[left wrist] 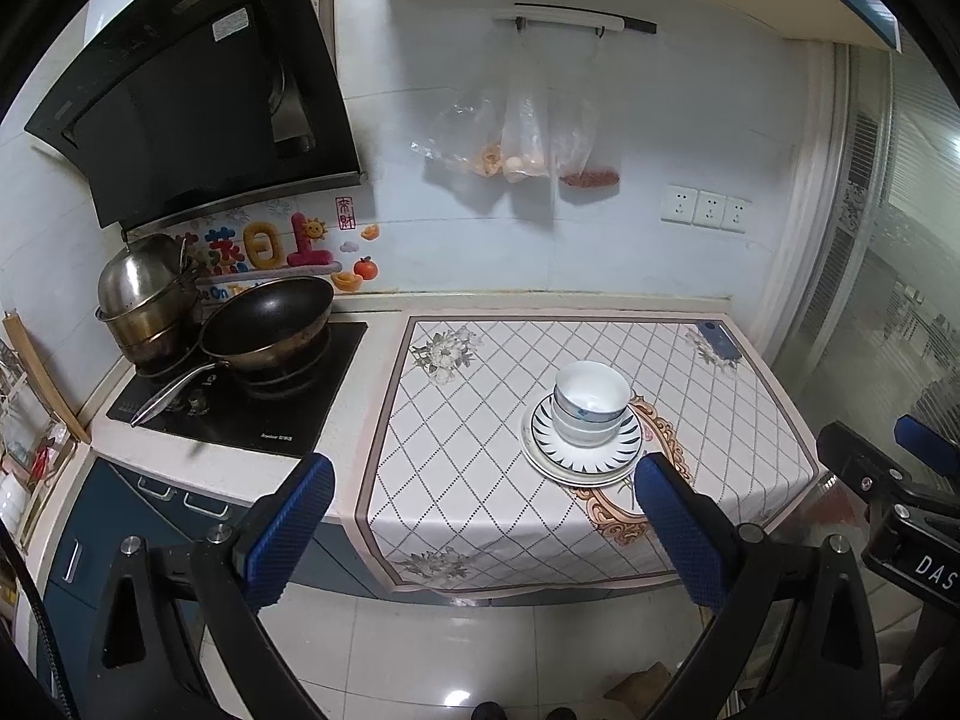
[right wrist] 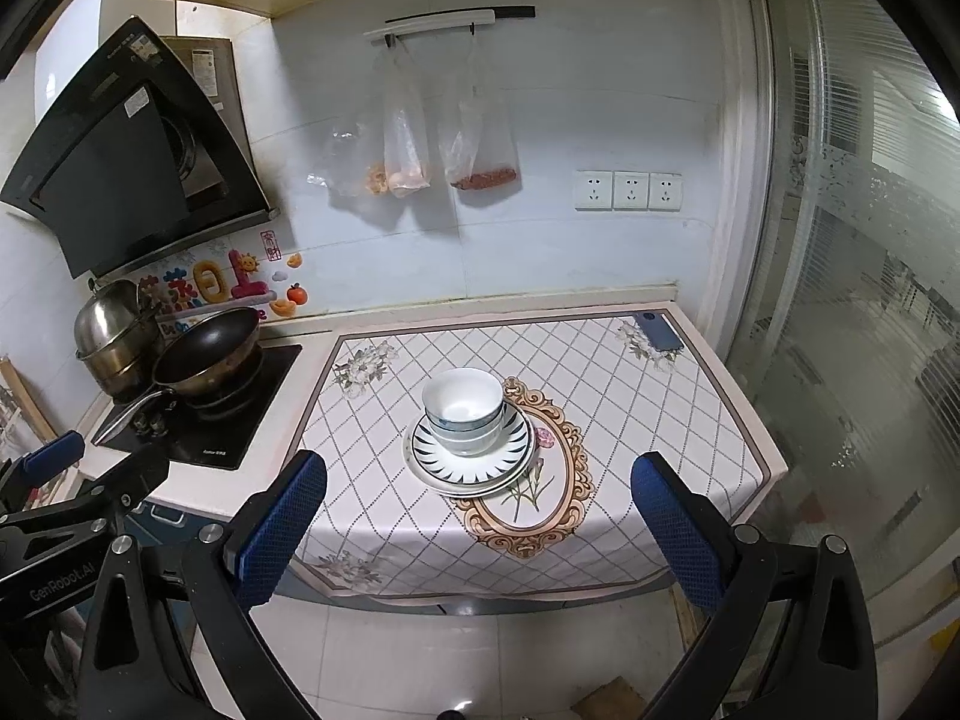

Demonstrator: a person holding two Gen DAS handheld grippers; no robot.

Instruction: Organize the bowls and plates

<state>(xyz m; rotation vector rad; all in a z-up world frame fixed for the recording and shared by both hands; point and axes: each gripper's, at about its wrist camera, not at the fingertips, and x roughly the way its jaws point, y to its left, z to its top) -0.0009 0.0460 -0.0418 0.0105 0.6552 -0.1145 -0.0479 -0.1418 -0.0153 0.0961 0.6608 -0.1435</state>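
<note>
White bowls with blue trim [left wrist: 591, 399] [right wrist: 463, 407] sit nested on a stack of plates [left wrist: 581, 453] [right wrist: 468, 462], the top plate with dark ray marks on its rim. The stack stands on a patterned tablecloth [left wrist: 468, 420] [right wrist: 630, 396] over the counter. My left gripper [left wrist: 483, 480] hangs open in front of the counter edge, nothing between its blue pads. My right gripper [right wrist: 477, 477] is open too, short of the stack and holding nothing. In the left wrist view the right gripper [left wrist: 924, 450] shows at the right edge; the left gripper [right wrist: 54, 456] shows at the left in the right wrist view.
A black hob [left wrist: 240, 387] to the left carries a dark wok [left wrist: 267, 321] and a steel pot [left wrist: 144, 294] under a range hood [left wrist: 192, 96]. A blue phone [right wrist: 659, 331] lies at the cloth's far right corner. Bags [right wrist: 414, 138] hang on the wall; a glass door [right wrist: 870, 300] stands right.
</note>
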